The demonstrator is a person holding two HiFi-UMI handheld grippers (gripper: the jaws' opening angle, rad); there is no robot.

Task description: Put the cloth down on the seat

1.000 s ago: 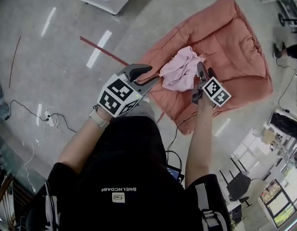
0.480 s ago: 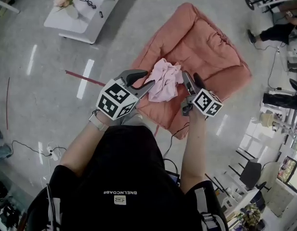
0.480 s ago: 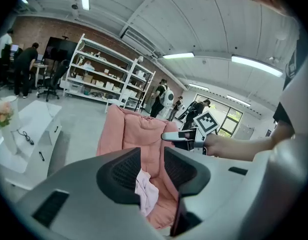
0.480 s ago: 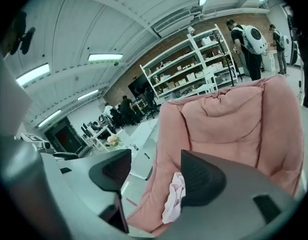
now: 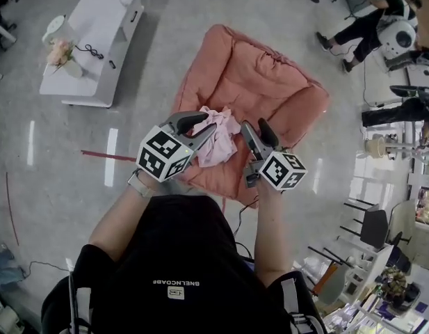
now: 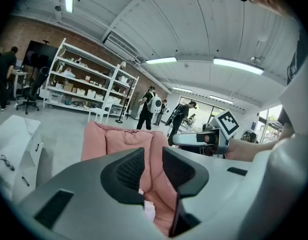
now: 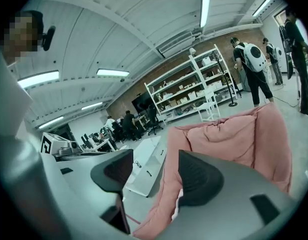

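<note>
A crumpled pale pink cloth [image 5: 220, 135] lies on the front part of the salmon cushioned seat [image 5: 270, 82], free of both grippers. My left gripper [image 5: 204, 126] hovers over the cloth's left edge. Its jaws are open with nothing between them, and they have just been closing a little. My right gripper [image 5: 256, 125] hangs just right of the cloth, also open and empty, its jaws likewise having closed slightly. In the left gripper view the seat [image 6: 106, 139] fills the gap of the left gripper [image 6: 150, 159], with a sliver of cloth [image 6: 150, 211] below. The right gripper [image 7: 154, 166] frames the seat [image 7: 228, 134].
A low white table [image 5: 96, 40] with flowers stands on the floor left of the seat. A red strip [image 5: 99, 156] lies on the floor near my left hand. People [image 5: 367, 26] and chairs stand at the right. Shelving [image 6: 84, 84] lines the far wall.
Both grippers have risen away from the cloth, which stays crumpled on the seat. The head view has swung, so the seat now sits more upright in the picture.
</note>
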